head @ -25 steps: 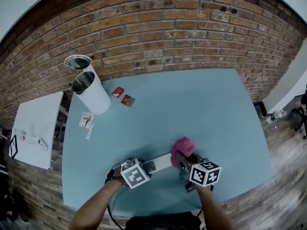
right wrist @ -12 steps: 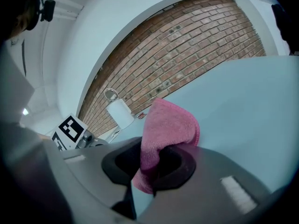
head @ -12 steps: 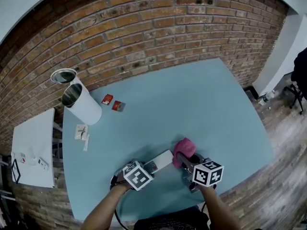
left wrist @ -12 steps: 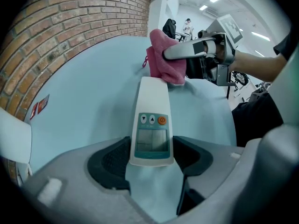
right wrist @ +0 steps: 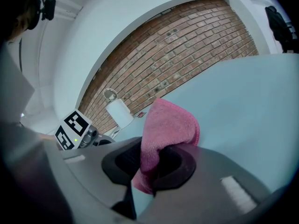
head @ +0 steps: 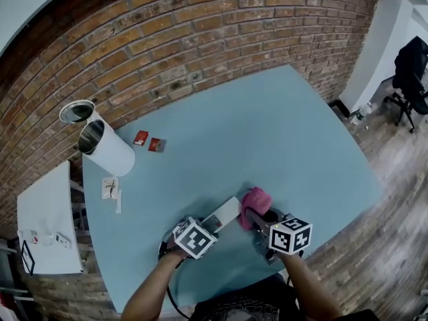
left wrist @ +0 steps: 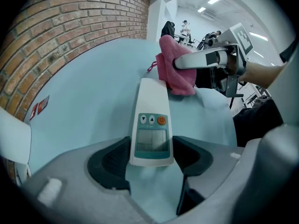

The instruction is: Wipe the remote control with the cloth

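Note:
A white remote control (left wrist: 152,125) with a small screen and an orange button lies on the blue table (head: 267,139). My left gripper (left wrist: 152,161) is shut on its near end, one black pad on each side. In the head view the remote control (head: 224,217) runs from my left gripper (head: 206,231) towards the pink cloth (head: 255,202). My right gripper (right wrist: 152,164) is shut on the folded pink cloth (right wrist: 166,127). In the left gripper view the cloth (left wrist: 175,73) rests against the remote's far end, with the right gripper (left wrist: 205,62) coming in from the right.
A white cylindrical can (head: 107,149) and its lid (head: 75,110) lie at the table's far left by the brick wall. Two red packets (head: 148,141) and a small paper sachet (head: 110,188) lie nearby. A white side table (head: 43,226) stands left of the blue table.
My right gripper has shifted a little with the pink cloth at the remote's far end. My left gripper has stayed put on the remote. The head view has swung slightly.

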`<action>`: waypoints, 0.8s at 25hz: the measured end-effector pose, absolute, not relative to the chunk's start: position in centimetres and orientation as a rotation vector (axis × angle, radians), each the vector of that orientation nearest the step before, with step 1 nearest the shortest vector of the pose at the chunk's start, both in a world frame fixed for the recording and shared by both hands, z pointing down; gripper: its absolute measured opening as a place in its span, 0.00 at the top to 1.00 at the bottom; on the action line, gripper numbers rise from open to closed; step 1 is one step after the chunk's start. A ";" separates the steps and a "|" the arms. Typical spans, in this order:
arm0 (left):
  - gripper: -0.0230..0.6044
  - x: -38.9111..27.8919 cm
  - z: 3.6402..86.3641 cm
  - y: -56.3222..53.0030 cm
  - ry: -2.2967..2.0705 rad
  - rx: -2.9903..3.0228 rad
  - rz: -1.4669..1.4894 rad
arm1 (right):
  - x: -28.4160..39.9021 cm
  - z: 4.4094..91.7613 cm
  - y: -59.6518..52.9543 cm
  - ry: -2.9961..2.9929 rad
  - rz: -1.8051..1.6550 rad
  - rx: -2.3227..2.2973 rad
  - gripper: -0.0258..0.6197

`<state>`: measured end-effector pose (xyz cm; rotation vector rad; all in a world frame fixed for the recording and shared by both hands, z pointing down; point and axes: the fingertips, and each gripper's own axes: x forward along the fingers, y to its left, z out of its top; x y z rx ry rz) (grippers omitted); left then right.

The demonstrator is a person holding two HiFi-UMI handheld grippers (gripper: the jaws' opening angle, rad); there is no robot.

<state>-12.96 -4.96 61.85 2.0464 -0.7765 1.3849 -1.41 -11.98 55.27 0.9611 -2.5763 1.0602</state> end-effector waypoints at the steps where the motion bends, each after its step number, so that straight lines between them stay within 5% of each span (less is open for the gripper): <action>1: 0.51 -13.0 61.9 -5.0 -0.778 2.049 1.384 | -1.6 55.3 -11.7 -2.577 1.061 0.963 0.86; 20: 0.51 -12.9 61.9 -4.8 -0.778 2.028 1.405 | -5.8 55.5 -5.9 -2.593 0.991 0.878 0.86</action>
